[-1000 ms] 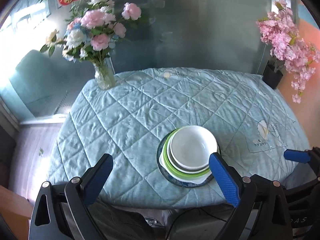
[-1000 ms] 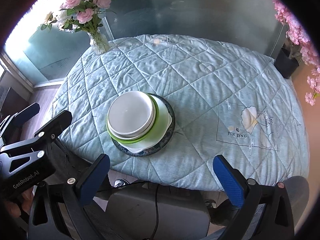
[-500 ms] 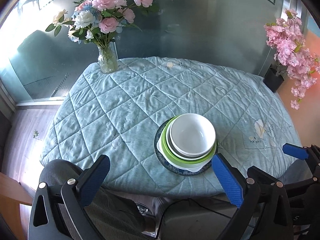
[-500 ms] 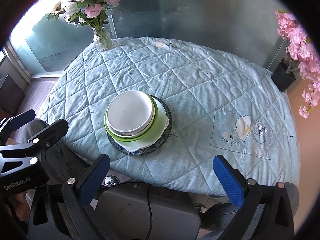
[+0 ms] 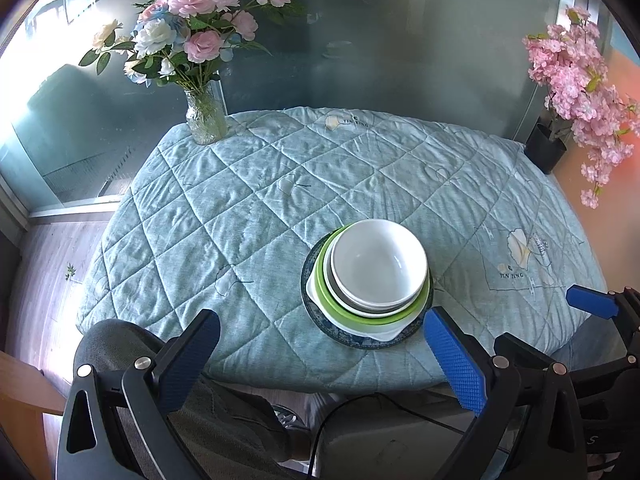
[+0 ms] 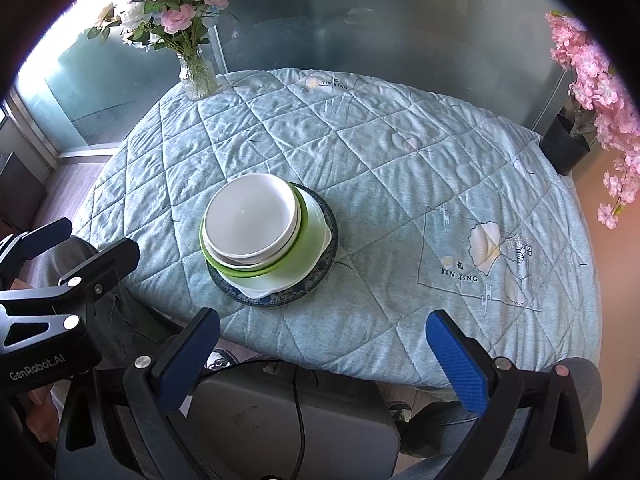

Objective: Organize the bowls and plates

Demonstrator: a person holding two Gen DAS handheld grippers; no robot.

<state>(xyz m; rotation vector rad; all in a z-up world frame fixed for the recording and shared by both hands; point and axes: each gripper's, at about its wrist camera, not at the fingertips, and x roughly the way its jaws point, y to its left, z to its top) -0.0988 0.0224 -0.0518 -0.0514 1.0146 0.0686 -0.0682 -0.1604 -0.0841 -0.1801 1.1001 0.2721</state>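
Crockery forms a single stack point(image 5: 370, 280) near the front edge of the quilted teal tablecloth point(image 5: 248, 208): white bowl point(image 5: 380, 262) on top, green dish point(image 5: 326, 300) under it, dark patterned plate point(image 5: 316, 320) at the base. From the left wrist, the left gripper point(image 5: 320, 354) hangs spread and empty, short of the table. From the right wrist, the right gripper point(image 6: 322, 352) is likewise wide apart, empty, with the stack point(image 6: 264, 236) ahead to its left; a flower vase point(image 6: 196, 74) stands at the far edge
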